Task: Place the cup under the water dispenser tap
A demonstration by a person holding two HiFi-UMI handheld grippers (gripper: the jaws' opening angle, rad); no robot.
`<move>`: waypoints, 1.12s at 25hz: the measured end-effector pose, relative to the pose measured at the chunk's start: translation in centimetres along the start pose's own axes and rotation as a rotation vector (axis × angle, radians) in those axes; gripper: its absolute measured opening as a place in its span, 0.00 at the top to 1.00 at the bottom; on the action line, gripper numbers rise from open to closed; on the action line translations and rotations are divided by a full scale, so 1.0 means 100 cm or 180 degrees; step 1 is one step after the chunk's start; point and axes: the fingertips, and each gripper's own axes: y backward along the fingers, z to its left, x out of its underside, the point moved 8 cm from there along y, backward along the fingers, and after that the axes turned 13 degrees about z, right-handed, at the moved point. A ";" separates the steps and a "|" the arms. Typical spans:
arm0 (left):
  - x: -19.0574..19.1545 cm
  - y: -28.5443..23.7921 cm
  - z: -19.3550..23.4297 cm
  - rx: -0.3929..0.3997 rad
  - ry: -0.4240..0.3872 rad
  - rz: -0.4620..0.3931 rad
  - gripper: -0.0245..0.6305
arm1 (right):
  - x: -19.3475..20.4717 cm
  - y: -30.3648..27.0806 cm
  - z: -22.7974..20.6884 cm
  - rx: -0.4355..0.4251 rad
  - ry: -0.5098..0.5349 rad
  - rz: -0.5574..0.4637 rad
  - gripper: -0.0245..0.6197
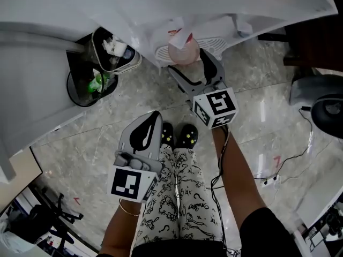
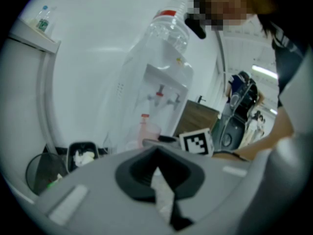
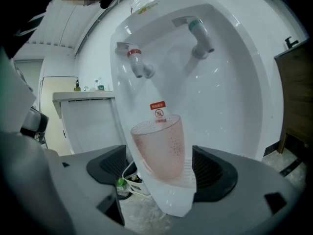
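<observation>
Pink translucent dimpled plastic cup (image 3: 159, 148) stands upright on the white slotted drip tray (image 3: 182, 196) of the white water dispenser (image 3: 230, 97), below its red-capped tap (image 3: 137, 62) and teal-capped tap (image 3: 198, 33), nearer the red one in the right gripper view. It sits between the jaws of the grey right gripper (image 1: 188, 61), which are spread wide with a gap at each side of the cup, touching nothing. The grey left gripper (image 1: 153, 119) hangs lower over the floor with its jaws together and nothing between them. Grey marbled floor tiles (image 1: 257, 116) lie underneath. A black wire bin (image 1: 80, 92) and a black lined bin (image 1: 110, 50) stand left of the dispenser, and thin black cables (image 1: 289, 162) trail at the right.
</observation>
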 end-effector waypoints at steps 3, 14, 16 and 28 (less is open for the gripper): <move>-0.008 0.004 -0.008 0.0035 -0.0023 -0.0052 0.97 | 0.001 0.024 0.012 -0.0076 -0.0095 0.0111 0.35; -0.098 0.087 -0.050 -0.0053 -0.0280 -0.0346 0.97 | -0.067 0.191 0.076 -0.0037 -0.0610 0.0456 0.85; -0.125 0.107 -0.061 -0.0015 -0.0436 -0.0479 0.97 | -0.094 0.217 0.078 0.0022 -0.0680 0.0340 0.93; -0.191 0.247 -0.125 0.0121 -0.0479 -0.0867 0.97 | -0.227 0.368 0.163 -0.0066 -0.0129 -0.0025 0.94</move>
